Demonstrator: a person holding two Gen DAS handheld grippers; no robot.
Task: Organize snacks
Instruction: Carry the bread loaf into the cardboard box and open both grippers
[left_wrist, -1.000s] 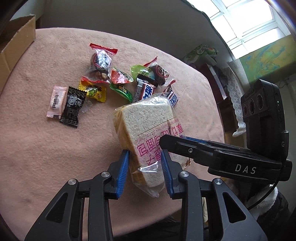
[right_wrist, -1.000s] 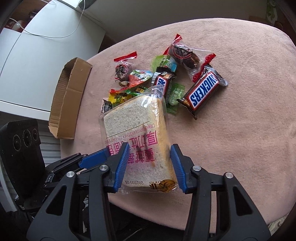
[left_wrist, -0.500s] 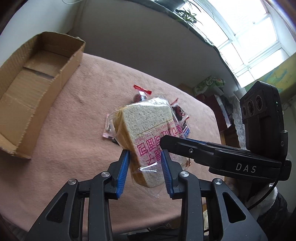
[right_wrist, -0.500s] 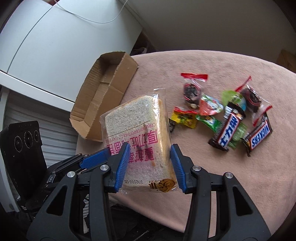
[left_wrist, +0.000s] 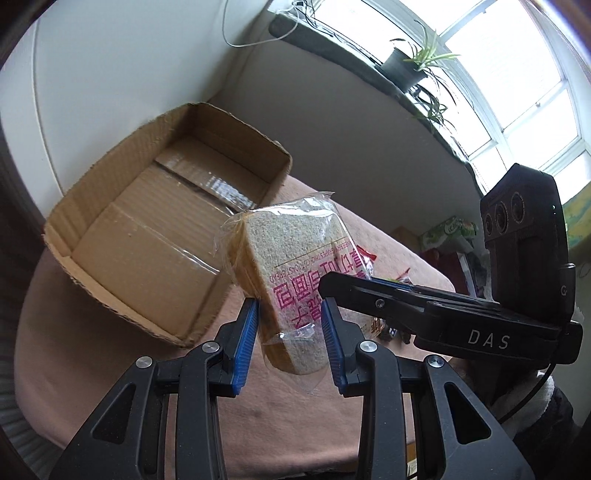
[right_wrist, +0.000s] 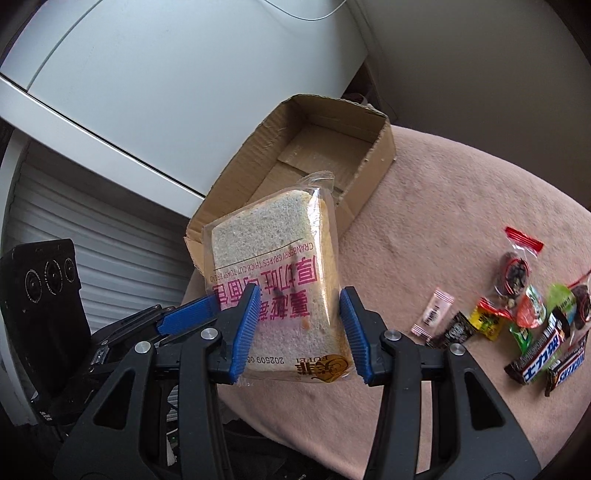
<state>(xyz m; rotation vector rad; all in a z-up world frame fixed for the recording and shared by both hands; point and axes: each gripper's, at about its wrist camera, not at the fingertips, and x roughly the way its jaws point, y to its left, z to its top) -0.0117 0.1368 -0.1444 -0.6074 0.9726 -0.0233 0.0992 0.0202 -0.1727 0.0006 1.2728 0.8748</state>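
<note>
the left gripper (left_wrist: 290, 345) and the right gripper (right_wrist: 299, 332), both black with blue pads, each clench the clear plastic pack of sliced toast bread with pink lettering (right_wrist: 275, 280), held in the air above the pink cloth-covered table (right_wrist: 461, 206). the pack hides the near corner of the open brown cardboard box (left_wrist: 147, 236) at the table's far edge. small wrapped sweets and chocolate bars (right_wrist: 517, 325) lie blurred near the right edge, partly cut off.
</note>
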